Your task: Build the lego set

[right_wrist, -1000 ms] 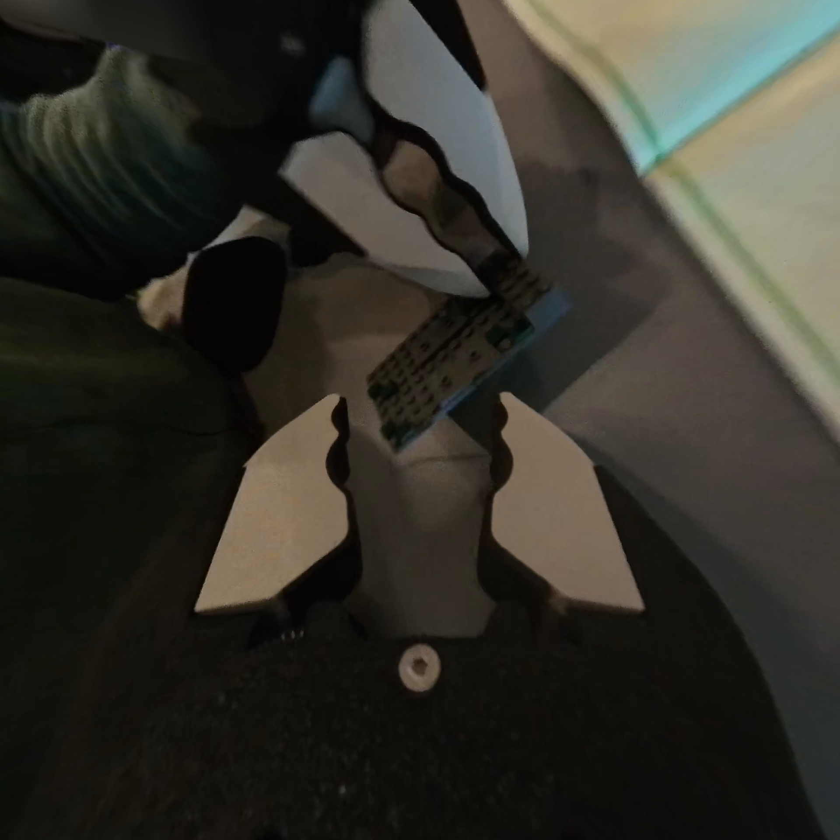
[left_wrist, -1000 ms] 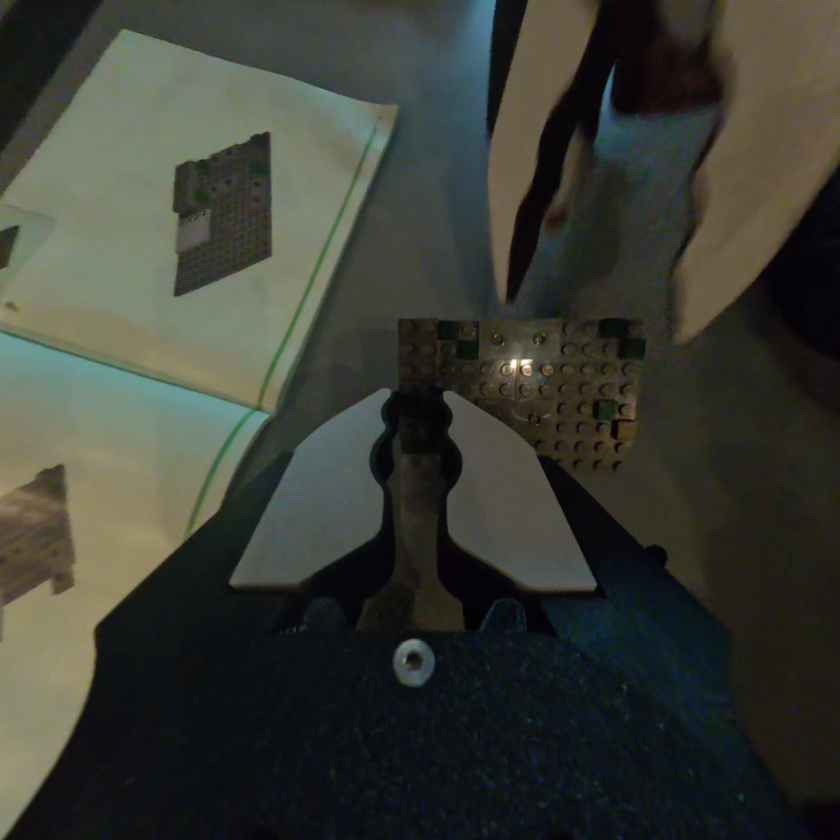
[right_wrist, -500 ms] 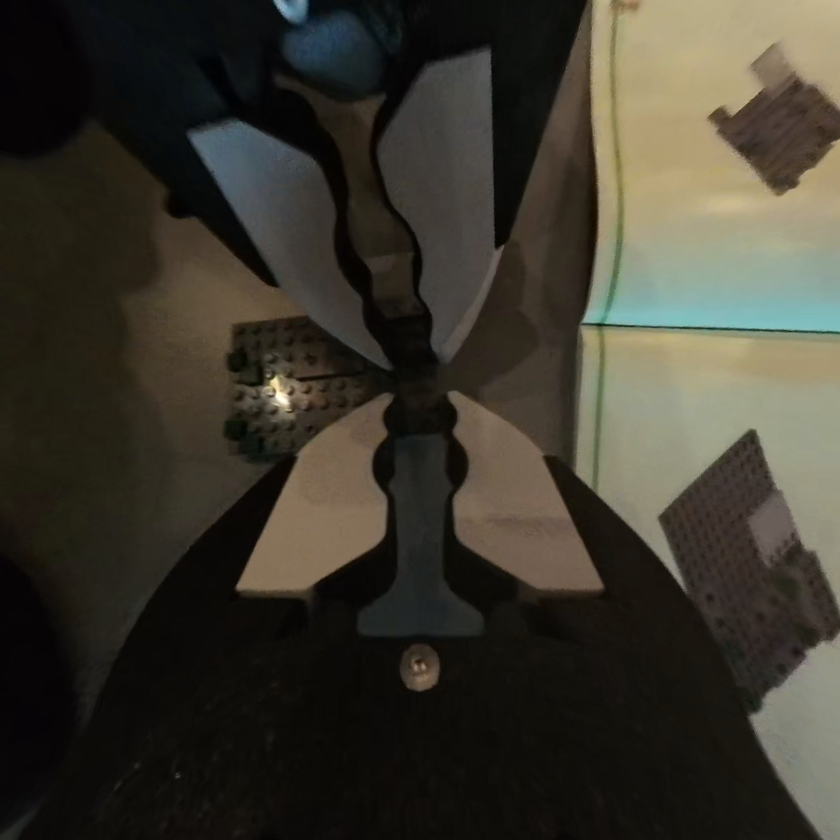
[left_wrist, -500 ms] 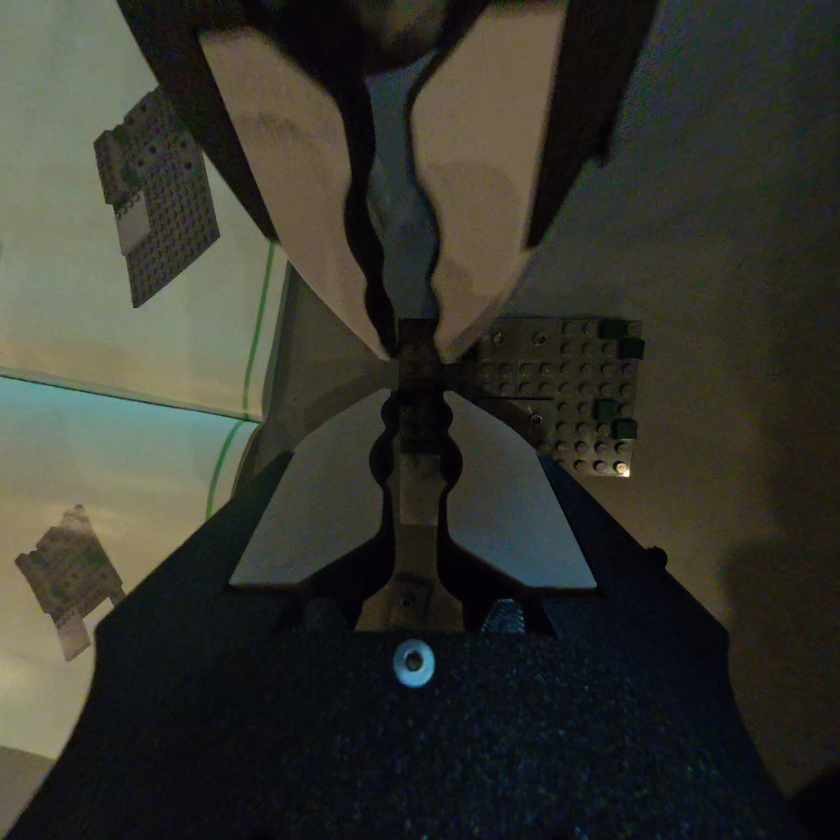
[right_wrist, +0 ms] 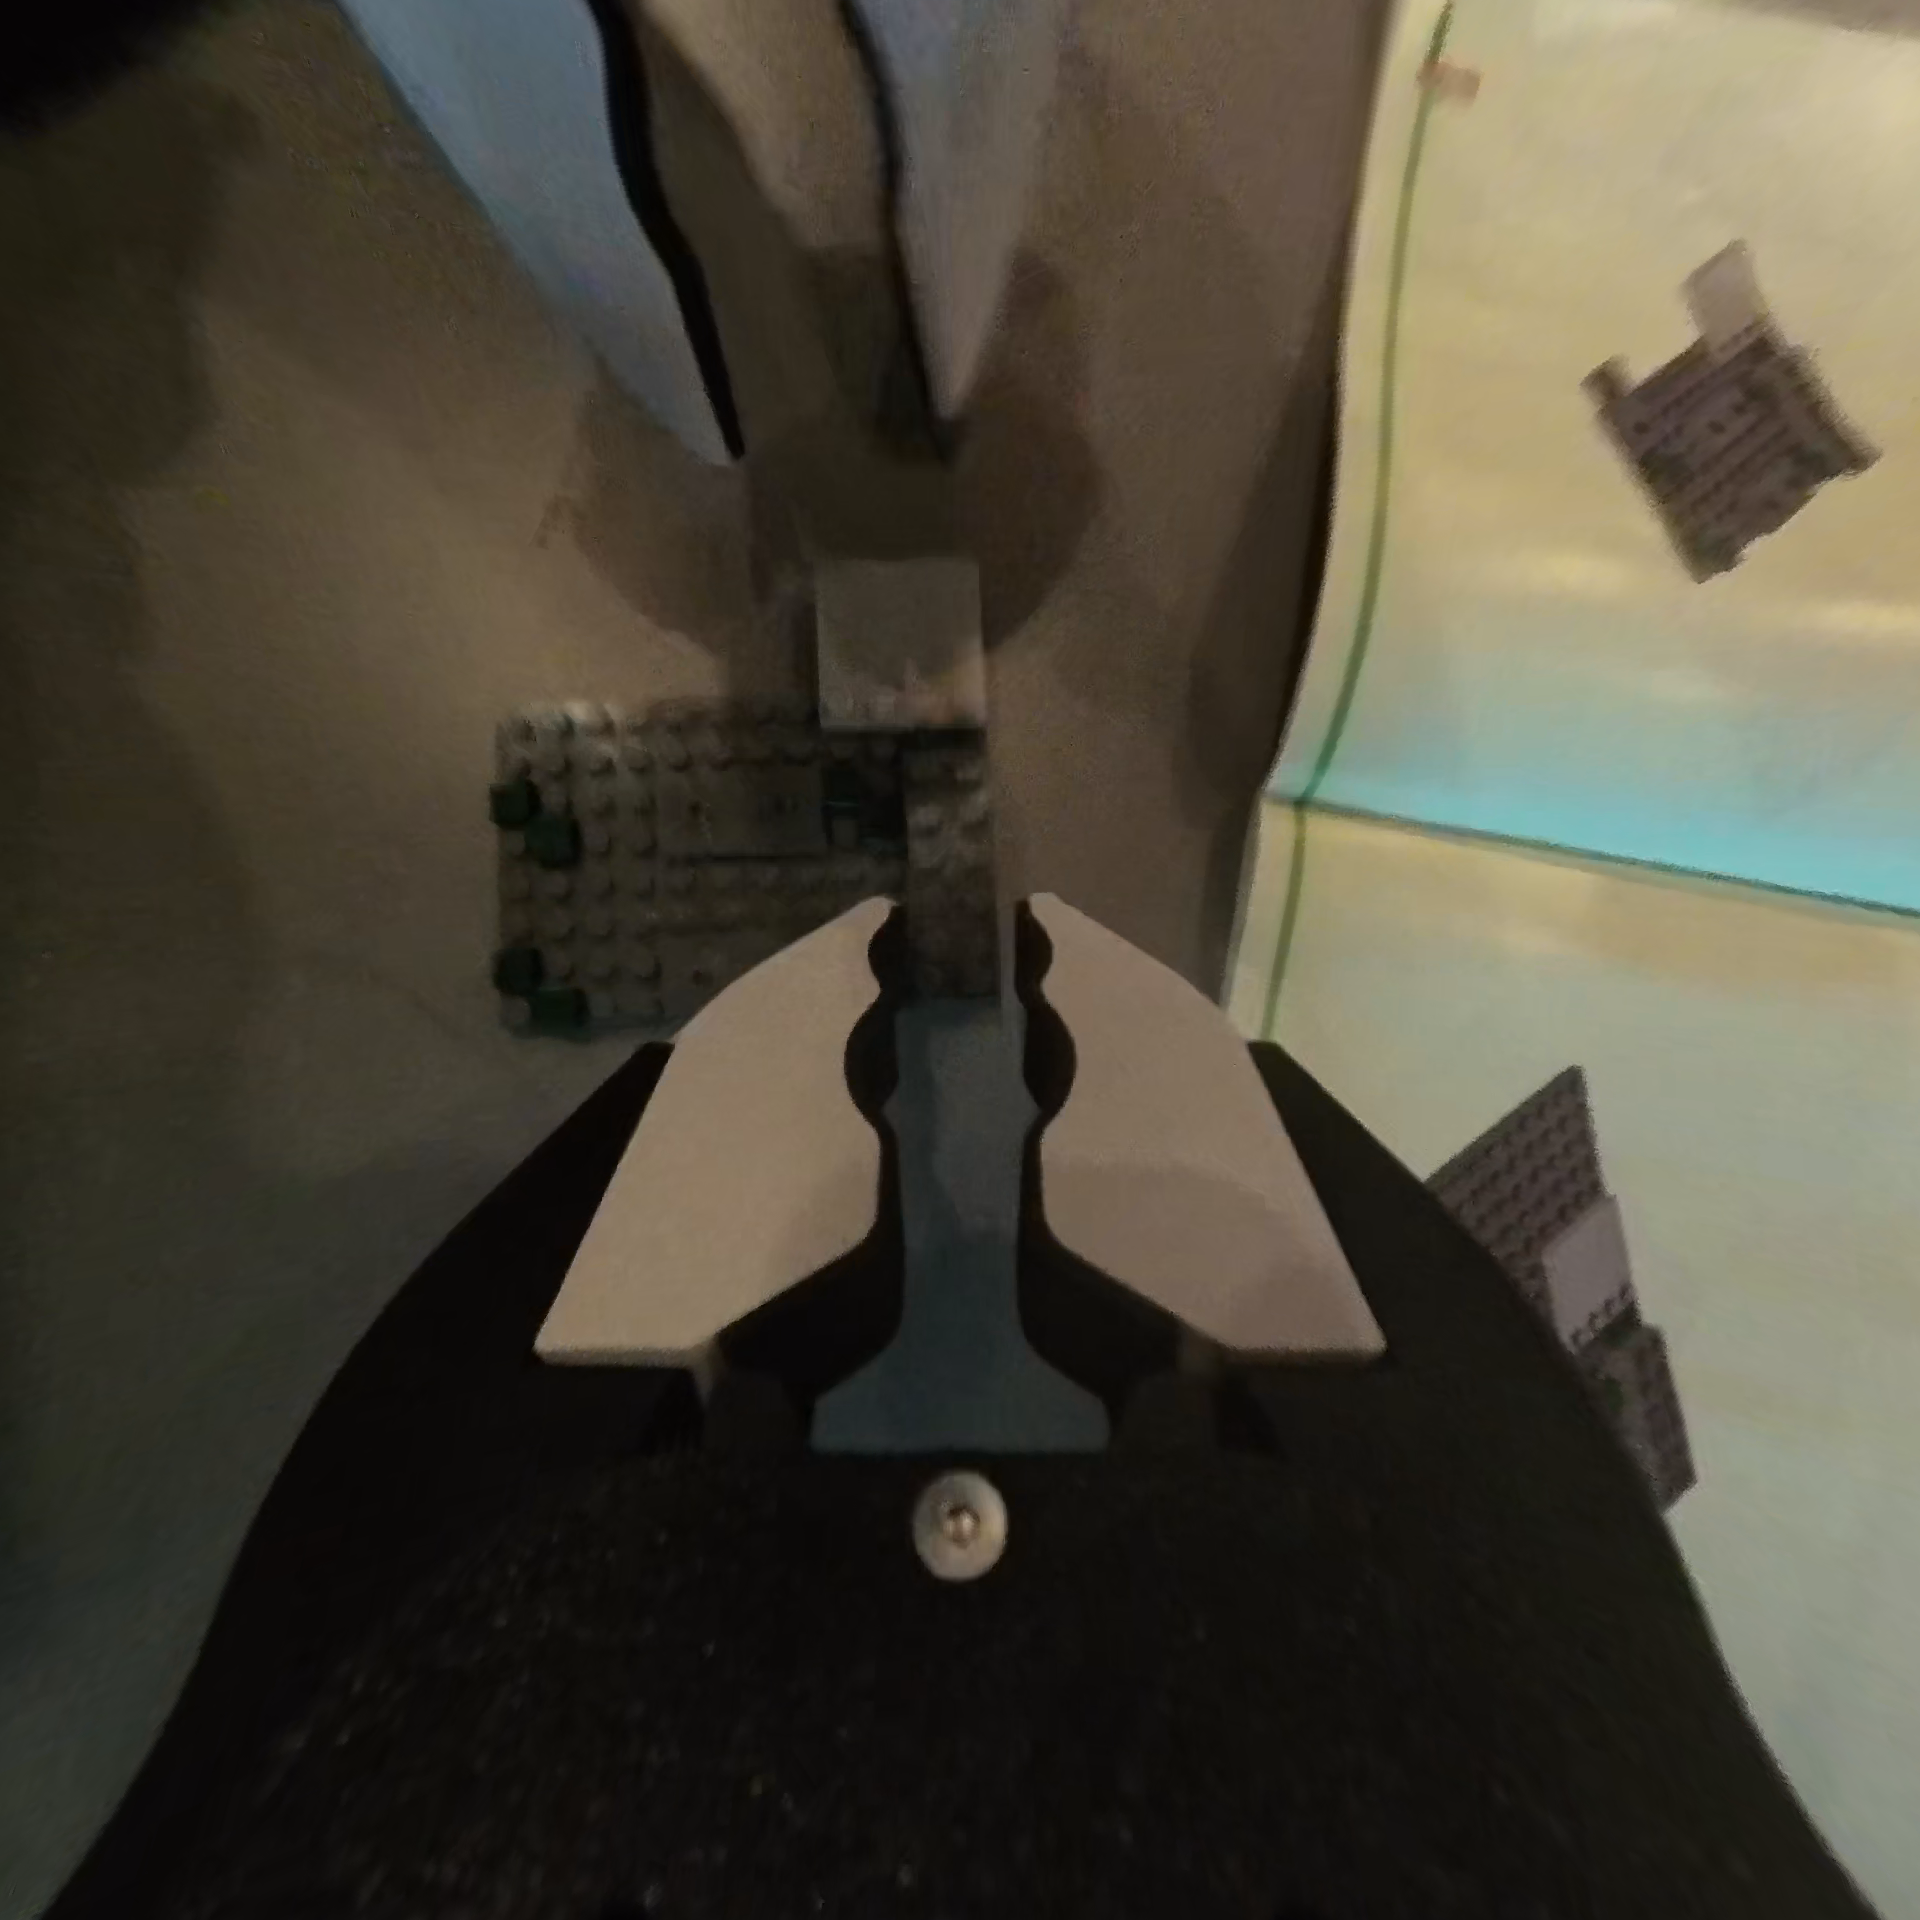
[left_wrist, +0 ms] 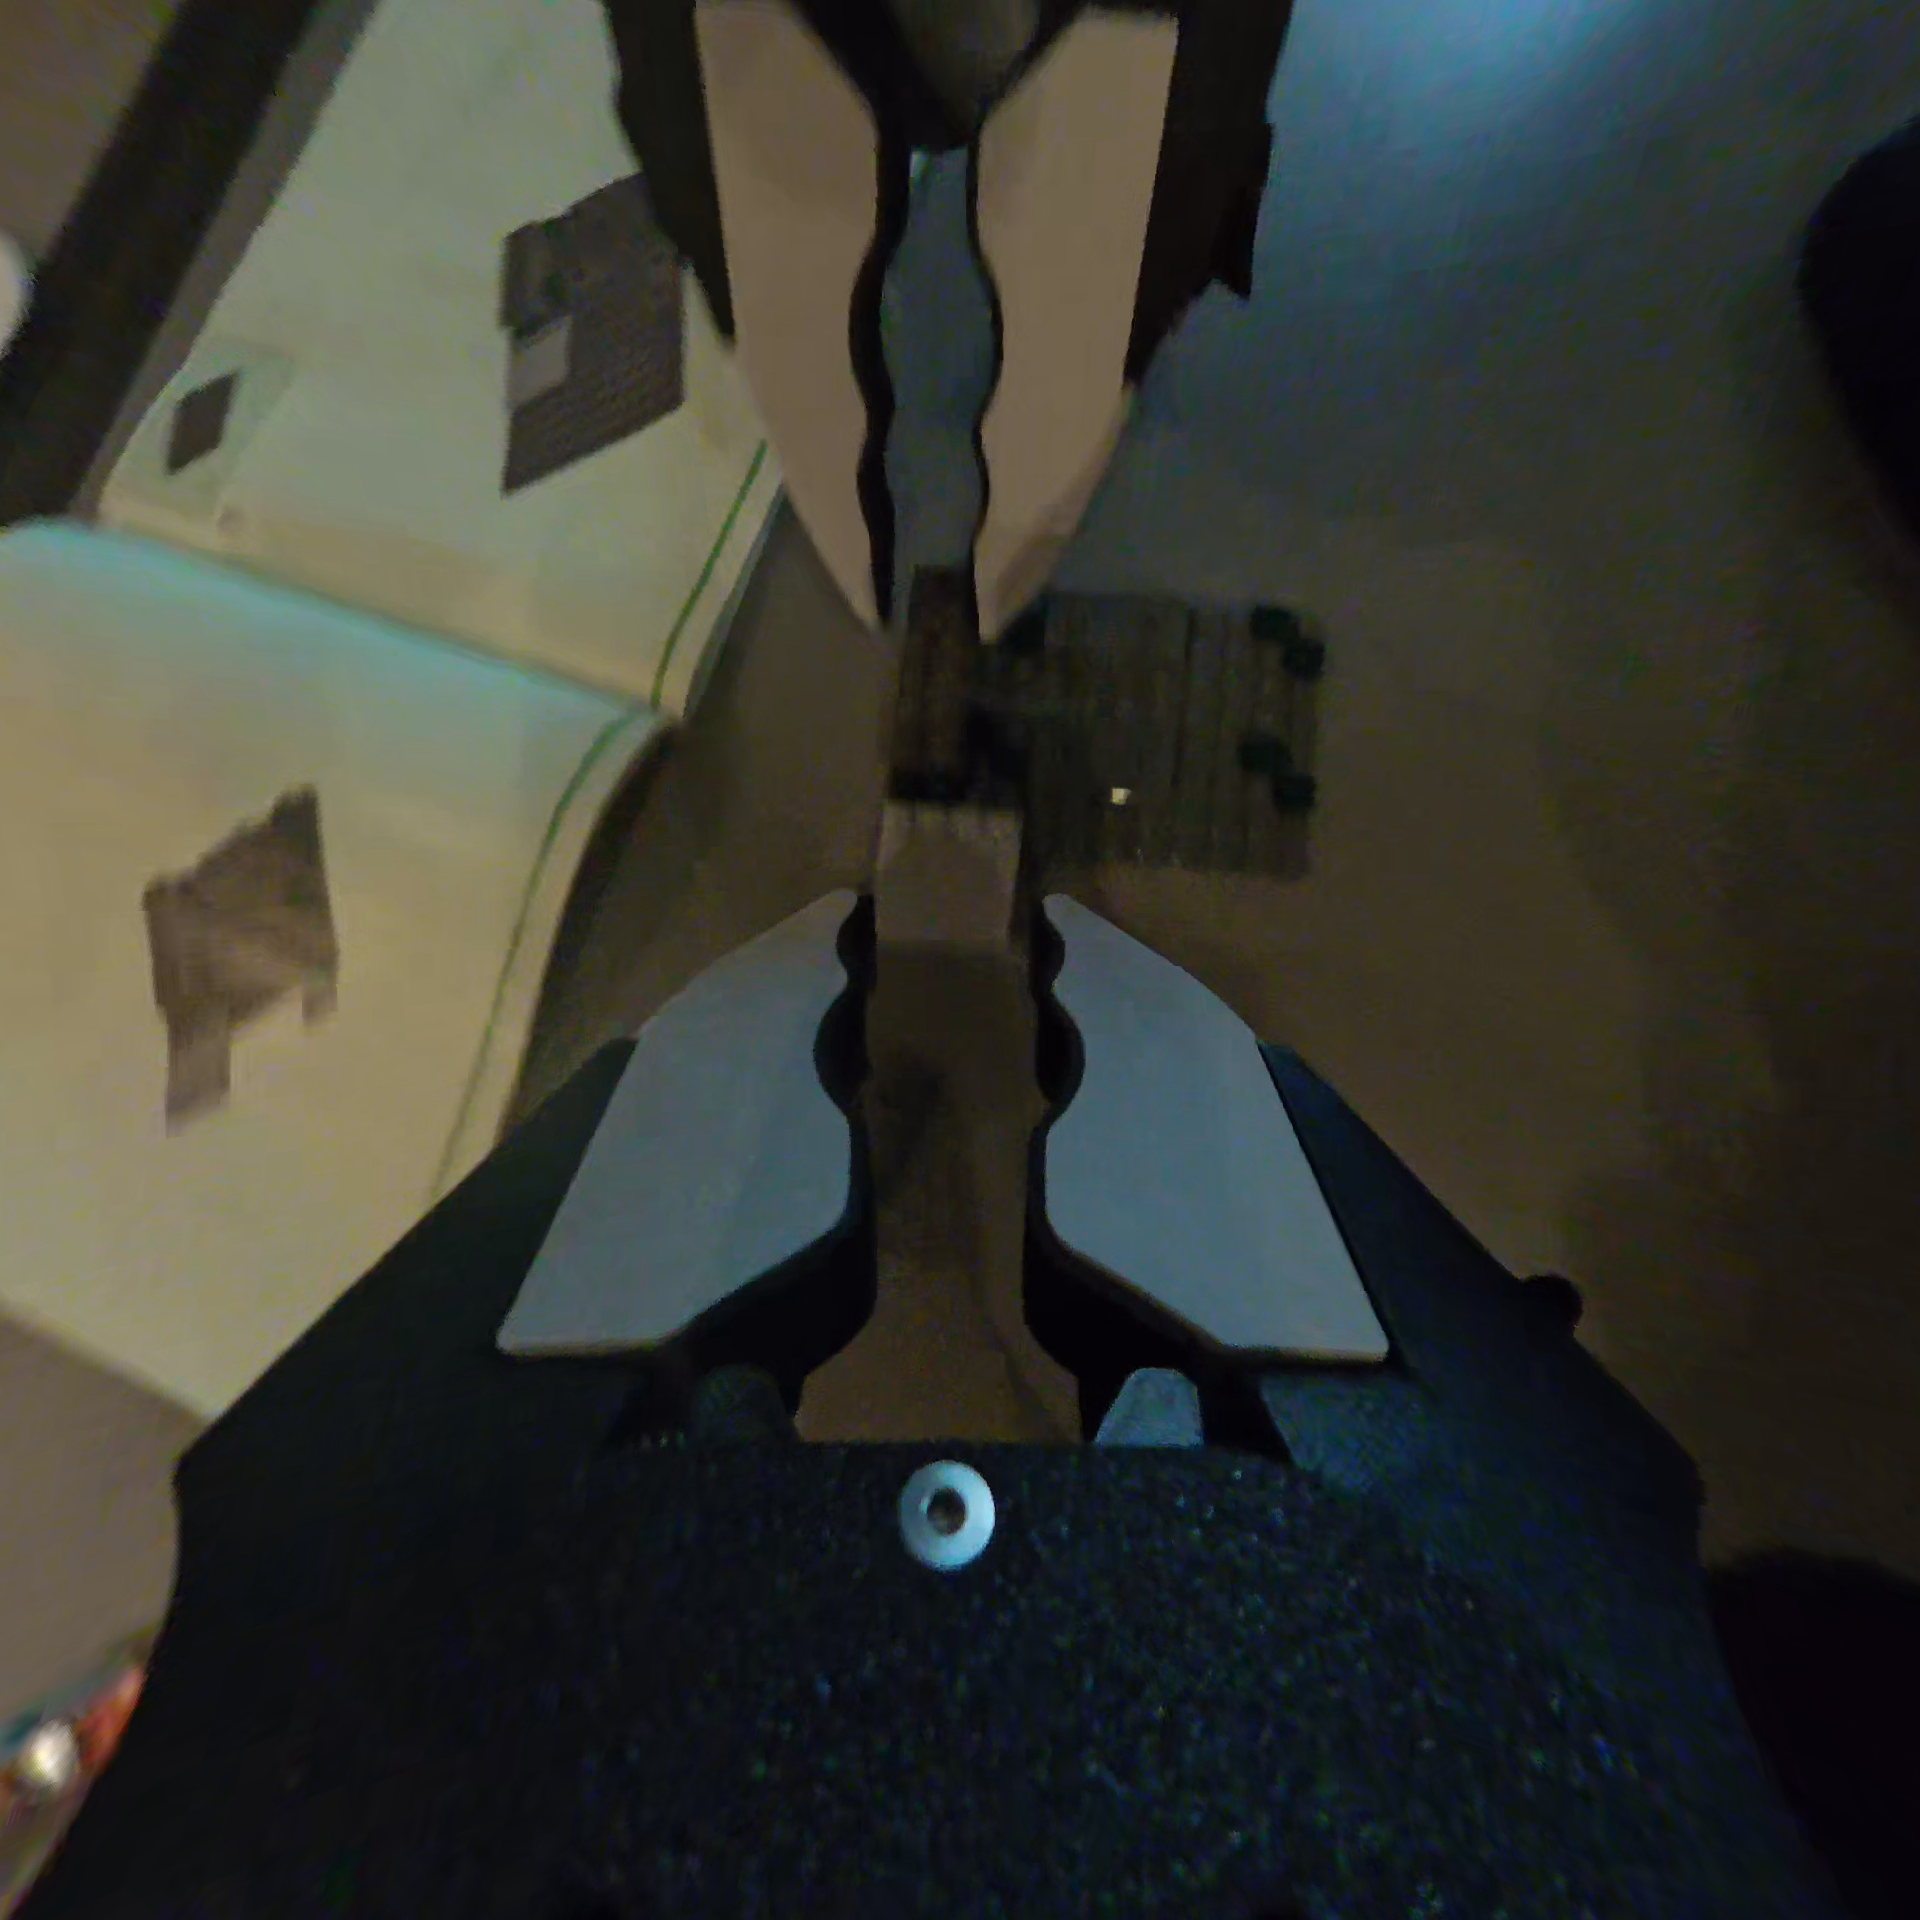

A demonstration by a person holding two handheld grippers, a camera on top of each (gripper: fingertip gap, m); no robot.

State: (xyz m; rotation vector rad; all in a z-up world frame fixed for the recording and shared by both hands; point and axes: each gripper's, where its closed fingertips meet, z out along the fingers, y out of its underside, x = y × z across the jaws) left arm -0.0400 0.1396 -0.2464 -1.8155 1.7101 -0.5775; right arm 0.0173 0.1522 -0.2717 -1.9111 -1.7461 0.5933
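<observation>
Left gripper (left_wrist: 943, 904) slightly parted, off the pale brick (left_wrist: 943, 868); right gripper (right_wrist: 956, 914) nipping the grey plate's (right_wrist: 623, 883) strip end: light, stiff, grip thin edges.

Left gripper (left_wrist: 945, 909): released the grey lego plate (left_wrist: 1143, 738) and backed off, fingers parted. Right gripper (right_wrist: 951, 909): swung in opposite, closed on the plate's edge strip.

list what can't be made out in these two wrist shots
Left wrist view: lego plate studs smeared by motion blur; one corner covered by the right claw tips.
Left wrist view: whether the left claw grips the pale tile; too dim to tell.
Right wrist view: booklet cut off by the right edge, its drawings blurred.
</observation>
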